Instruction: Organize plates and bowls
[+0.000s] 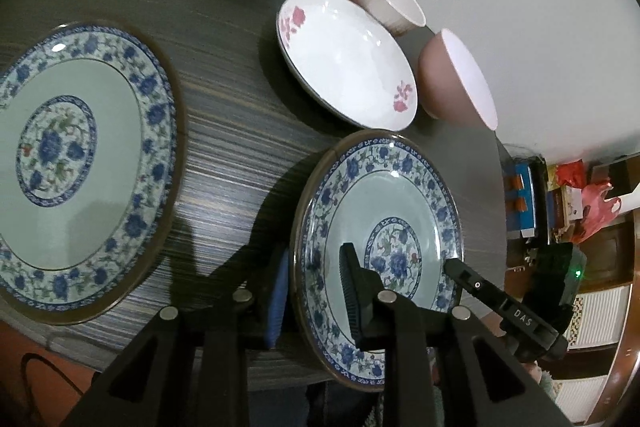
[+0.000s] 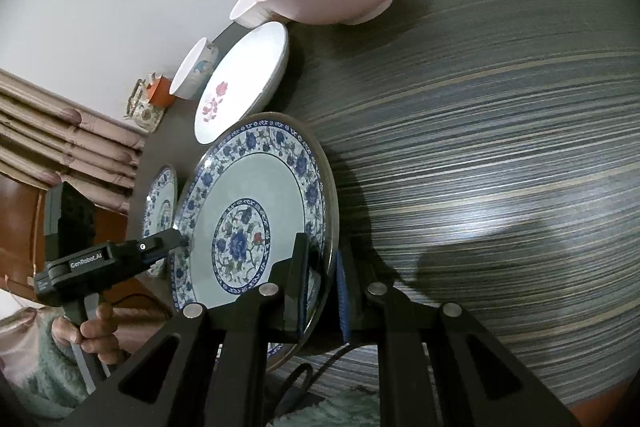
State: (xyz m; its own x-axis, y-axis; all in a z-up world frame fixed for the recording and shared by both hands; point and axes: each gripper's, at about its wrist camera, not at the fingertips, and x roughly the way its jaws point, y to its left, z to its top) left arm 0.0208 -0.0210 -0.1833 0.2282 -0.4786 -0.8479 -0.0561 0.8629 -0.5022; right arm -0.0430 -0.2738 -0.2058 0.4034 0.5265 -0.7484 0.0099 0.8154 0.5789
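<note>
The left gripper [image 1: 316,301] and right gripper [image 2: 322,293] each clamp opposite rims of the blue-patterned plate [image 2: 256,195], jaws nearly closed on it. It is tilted above the striped table [image 2: 500,147], just beside the rose-patterned dish [image 1: 344,59].

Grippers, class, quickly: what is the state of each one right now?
Left gripper: closed on the rim of the blue-patterned plate.
Right gripper: closed on the opposite rim of the same plate.
</note>
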